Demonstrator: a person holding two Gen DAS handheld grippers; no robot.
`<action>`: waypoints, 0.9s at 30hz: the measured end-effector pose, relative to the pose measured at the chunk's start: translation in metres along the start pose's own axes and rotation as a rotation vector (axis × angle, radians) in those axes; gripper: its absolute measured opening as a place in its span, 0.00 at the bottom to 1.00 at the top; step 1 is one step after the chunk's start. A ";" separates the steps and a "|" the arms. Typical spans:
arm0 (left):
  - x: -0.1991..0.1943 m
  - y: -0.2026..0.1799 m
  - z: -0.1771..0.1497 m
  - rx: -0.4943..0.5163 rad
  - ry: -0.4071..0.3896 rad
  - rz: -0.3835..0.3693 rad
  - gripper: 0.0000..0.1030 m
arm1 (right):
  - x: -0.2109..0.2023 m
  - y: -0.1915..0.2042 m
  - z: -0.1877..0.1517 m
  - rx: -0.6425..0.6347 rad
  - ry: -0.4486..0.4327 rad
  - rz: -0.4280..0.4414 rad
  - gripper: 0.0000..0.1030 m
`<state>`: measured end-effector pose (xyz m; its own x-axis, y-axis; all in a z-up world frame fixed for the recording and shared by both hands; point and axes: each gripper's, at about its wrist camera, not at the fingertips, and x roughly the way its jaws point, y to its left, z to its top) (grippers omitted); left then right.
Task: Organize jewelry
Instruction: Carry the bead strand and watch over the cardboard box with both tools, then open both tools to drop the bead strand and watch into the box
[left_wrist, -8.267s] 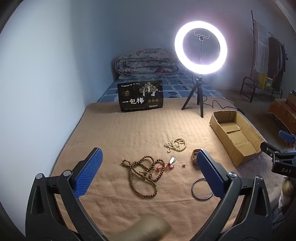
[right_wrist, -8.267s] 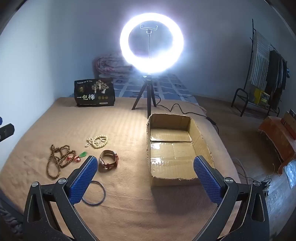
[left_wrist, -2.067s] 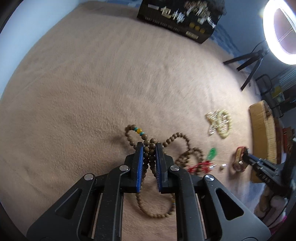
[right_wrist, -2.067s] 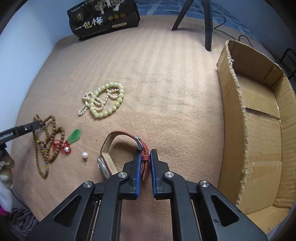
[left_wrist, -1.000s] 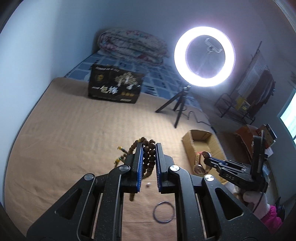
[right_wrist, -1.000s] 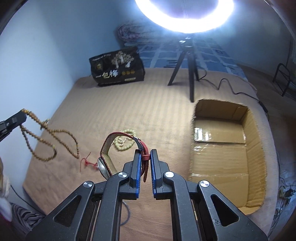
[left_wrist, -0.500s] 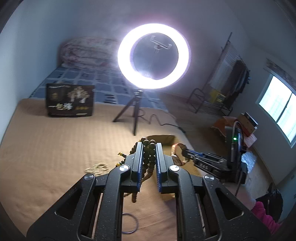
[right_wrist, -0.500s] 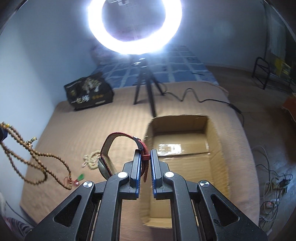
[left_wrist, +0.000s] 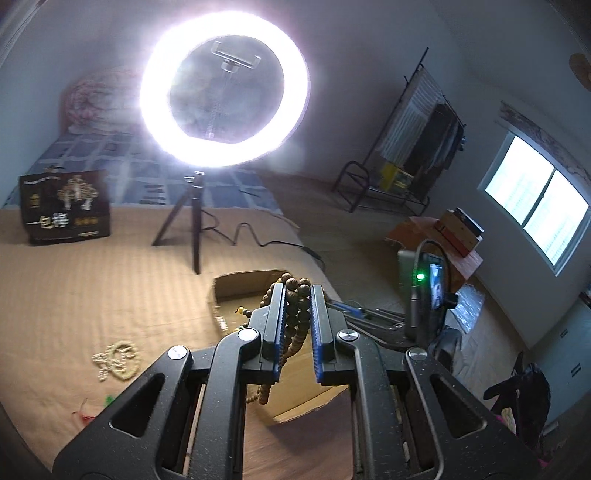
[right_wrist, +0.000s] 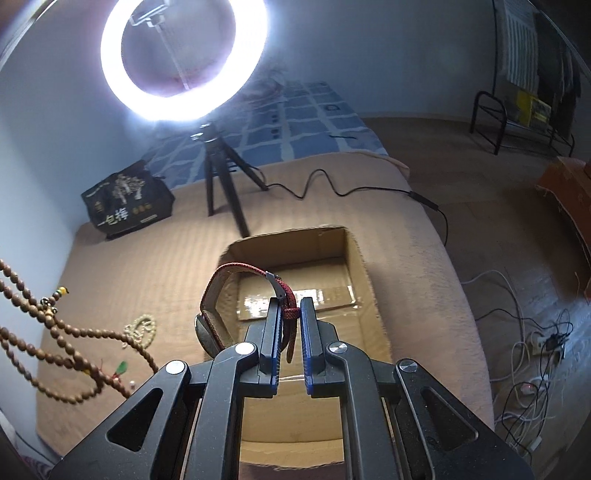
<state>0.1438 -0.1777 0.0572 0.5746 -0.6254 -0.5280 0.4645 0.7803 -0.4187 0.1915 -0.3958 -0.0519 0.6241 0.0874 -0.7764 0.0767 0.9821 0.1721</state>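
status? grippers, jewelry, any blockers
Left gripper shut on brown bead necklace; right gripper shut on red-strap watch. Both held over cardboard box, nothing inside yet. Pale bead bracelet on blanket. Nothing blocking.

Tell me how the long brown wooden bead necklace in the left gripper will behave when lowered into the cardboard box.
The brown wooden bead necklace looks floppy: its loops sag and dangle from the left gripper. It would likely pile up in the cardboard box rather than lie flat. The trailing loops may well swing or catch on the rim.
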 end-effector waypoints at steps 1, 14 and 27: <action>0.004 -0.002 0.000 -0.001 0.003 -0.005 0.10 | 0.002 -0.005 0.001 0.012 0.005 -0.001 0.08; 0.065 -0.014 -0.015 -0.017 0.091 -0.025 0.10 | 0.028 -0.032 -0.002 0.064 0.075 -0.038 0.08; 0.115 0.005 -0.053 -0.054 0.228 -0.013 0.10 | 0.049 -0.040 -0.008 0.086 0.128 -0.062 0.08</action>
<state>0.1762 -0.2453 -0.0448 0.3987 -0.6225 -0.6734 0.4306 0.7754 -0.4619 0.2128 -0.4296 -0.1012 0.5127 0.0530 -0.8569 0.1815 0.9688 0.1685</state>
